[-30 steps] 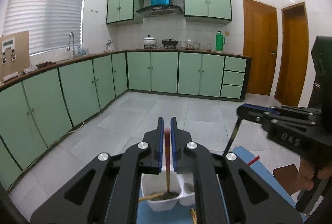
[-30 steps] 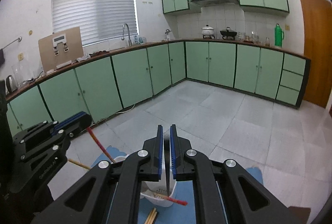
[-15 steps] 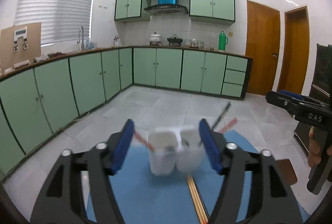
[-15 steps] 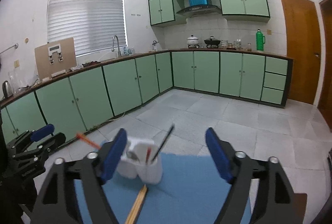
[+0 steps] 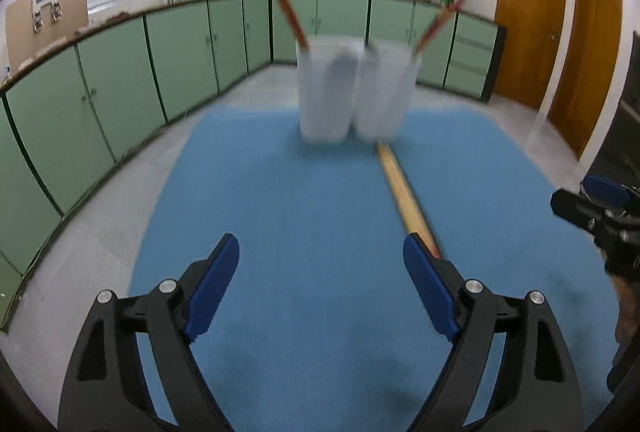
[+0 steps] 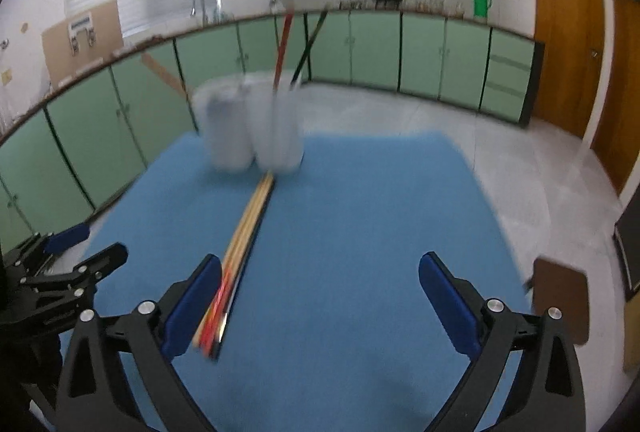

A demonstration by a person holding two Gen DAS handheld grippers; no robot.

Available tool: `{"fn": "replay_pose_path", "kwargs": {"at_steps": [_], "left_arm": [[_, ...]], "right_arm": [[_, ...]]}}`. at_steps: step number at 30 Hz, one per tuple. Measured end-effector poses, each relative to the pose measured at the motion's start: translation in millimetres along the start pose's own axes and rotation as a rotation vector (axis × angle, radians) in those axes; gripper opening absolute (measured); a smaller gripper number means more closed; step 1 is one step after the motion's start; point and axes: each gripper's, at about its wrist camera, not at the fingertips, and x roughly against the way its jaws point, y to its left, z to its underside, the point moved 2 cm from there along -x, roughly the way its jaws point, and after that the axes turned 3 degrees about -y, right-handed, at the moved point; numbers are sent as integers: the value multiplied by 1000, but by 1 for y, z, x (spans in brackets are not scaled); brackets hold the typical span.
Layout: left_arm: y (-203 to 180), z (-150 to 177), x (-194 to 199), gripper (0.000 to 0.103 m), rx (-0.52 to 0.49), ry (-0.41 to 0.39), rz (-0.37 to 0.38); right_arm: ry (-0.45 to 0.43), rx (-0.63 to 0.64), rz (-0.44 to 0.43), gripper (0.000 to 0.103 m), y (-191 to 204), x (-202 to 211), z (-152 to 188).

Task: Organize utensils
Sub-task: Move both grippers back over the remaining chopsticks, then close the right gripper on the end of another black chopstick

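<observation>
A white two-cup utensil holder (image 5: 354, 92) stands at the far side of a blue mat (image 5: 312, 232); it also shows in the right wrist view (image 6: 252, 124). Red-handled and dark utensils (image 5: 288, 14) (image 6: 282, 48) stick up out of it. A bundle of wooden chopsticks (image 5: 404, 192) (image 6: 244, 232) lies on the mat in front of the holder. My left gripper (image 5: 320, 292) is open and empty, low over the mat's near side. My right gripper (image 6: 320, 308) is open and empty, its left finger beside the chopsticks' near end.
Green kitchen cabinets (image 5: 120, 80) run along the left and back walls. Two wooden doors (image 5: 528, 16) stand at the right. A brown board (image 6: 560, 296) lies past the mat's right edge. The view is motion-blurred.
Both grippers let go of the utensils they held over the holder, opened wide, and pulled back and down toward the mat's near side.
</observation>
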Motion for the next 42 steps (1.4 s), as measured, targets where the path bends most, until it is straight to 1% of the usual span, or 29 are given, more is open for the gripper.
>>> {"fn": "replay_pose_path", "kwargs": {"at_steps": [2, 7, 8, 11, 17, 21, 25, 31, 38, 40, 42], "left_arm": [[3, 13, -4, 82, -3, 31, -7], [5, 33, -8, 82, 2, 71, -15], [5, 35, -8, 82, 0, 74, -17], [9, 41, -8, 82, -4, 88, -26], [8, 48, -11, 82, 4, 106, -27], [8, 47, -12, 82, 3, 108, -25], [8, 48, -13, 83, 4, 115, -25], [5, 47, -16, 83, -5, 123, -27], [4, 48, -17, 84, -1, 129, -27], [4, 48, -17, 84, 0, 130, -29], [5, 47, -17, 84, 0, 130, -29]], "right_arm": [[32, -12, -13, 97, 3, -5, 13], [82, -13, -45, 96, 16, -15, 38], [92, -13, -50, 93, 18, -17, 41], [118, 2, -57, 90, 27, -19, 53], [153, 33, -69, 88, 39, -21, 69], [165, 59, -58, 87, 45, -26, 72], [185, 56, -45, 87, 44, -31, 71], [187, 66, -28, 87, 44, -32, 70], [172, 29, 56, 86, 22, -27, 68], [163, 11, 44, 84, 17, -24, 68], [152, -13, -13, 80, 16, -19, 68]]}}
